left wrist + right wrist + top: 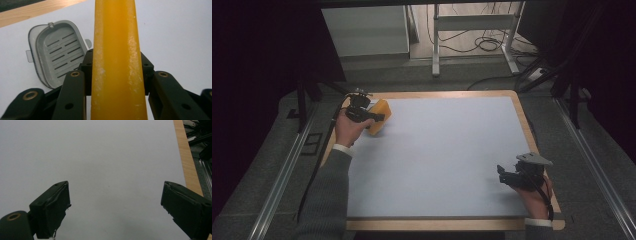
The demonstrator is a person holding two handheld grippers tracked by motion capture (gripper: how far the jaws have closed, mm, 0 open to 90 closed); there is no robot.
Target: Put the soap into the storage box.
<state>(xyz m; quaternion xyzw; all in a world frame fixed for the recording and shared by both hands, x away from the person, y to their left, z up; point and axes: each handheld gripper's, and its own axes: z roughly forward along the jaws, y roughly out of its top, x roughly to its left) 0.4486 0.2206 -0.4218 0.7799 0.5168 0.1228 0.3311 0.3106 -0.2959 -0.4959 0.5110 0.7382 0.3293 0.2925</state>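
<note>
Yellow bar point(117, 60) clamped in left tongs point(116, 75); right tongs point(115, 202) wide apart, empty.

Counter point(447, 150) mid and far right bare, wide free passage btwn both hands. Obstacles only at far-left corner: grey slotted tray point(57, 52) lying flat, just beside yellow block point(378, 117) held above the surface.

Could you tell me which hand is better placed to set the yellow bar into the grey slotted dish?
Left. The left gripper already clamps the yellow bar beside the grey slotted dish; the right gripper hangs open, far across the table.
</note>
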